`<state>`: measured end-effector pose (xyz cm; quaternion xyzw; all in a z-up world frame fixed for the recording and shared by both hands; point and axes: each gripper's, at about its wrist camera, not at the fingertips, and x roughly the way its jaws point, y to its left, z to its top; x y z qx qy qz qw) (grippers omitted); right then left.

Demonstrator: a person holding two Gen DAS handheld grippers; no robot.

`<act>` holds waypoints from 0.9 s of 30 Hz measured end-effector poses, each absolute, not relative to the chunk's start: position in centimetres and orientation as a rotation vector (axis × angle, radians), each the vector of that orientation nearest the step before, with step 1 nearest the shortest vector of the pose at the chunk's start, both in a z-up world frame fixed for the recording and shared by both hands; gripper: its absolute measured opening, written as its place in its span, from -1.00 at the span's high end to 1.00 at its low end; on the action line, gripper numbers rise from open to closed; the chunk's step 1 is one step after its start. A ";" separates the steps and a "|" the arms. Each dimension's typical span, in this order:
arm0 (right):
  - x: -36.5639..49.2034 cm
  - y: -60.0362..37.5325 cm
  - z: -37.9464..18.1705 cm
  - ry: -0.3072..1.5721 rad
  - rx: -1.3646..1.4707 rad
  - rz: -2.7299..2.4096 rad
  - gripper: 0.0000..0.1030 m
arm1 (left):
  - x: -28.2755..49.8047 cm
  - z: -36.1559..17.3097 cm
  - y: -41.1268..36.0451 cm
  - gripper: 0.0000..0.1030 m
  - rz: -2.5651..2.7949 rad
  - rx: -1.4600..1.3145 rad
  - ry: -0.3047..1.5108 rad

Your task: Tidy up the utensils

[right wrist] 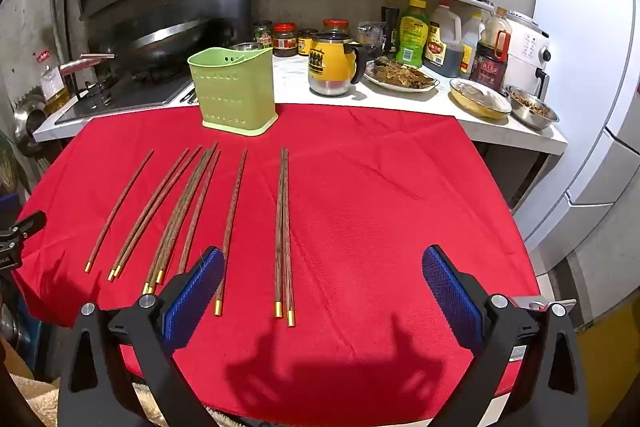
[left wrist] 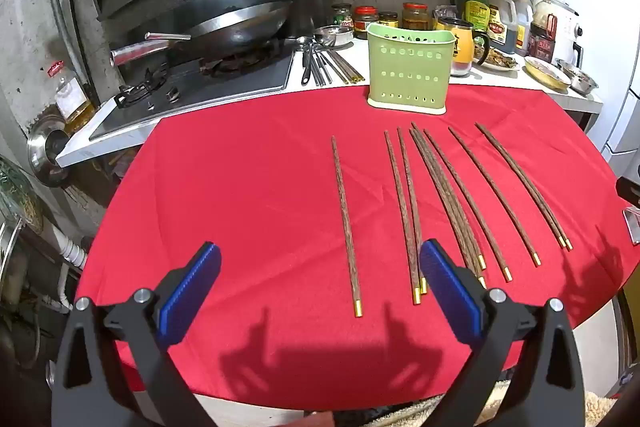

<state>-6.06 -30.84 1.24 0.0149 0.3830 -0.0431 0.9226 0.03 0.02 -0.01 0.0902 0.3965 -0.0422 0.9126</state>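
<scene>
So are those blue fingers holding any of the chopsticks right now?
No, nothing is held. The left gripper and the right gripper are both open above the red cloth, and all the chopsticks lie on it, untouched.

left gripper [left wrist: 320,291]: fingers spread, holding nothing | right gripper [right wrist: 324,291]: same

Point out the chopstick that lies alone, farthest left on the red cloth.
It is the single chopstick left of all the others, with bare red cloth on both sides; the rest lie in pairs or a crowded bunch. It sits between the left gripper's open fingers.
</scene>
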 end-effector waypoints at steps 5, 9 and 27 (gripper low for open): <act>-6.0 -30.8 1.3 0.783 0.027 -0.089 -0.89 | 0.0 0.0 0.0 -0.88 -0.082 0.186 0.809; -6.0 -31.0 1.4 0.782 0.029 -0.093 -0.89 | 0.0 0.1 -0.1 -0.88 -0.081 0.184 0.808; -6.0 -31.5 1.2 0.785 0.037 -0.105 -0.89 | 0.4 0.0 0.1 -0.88 -0.080 0.175 0.814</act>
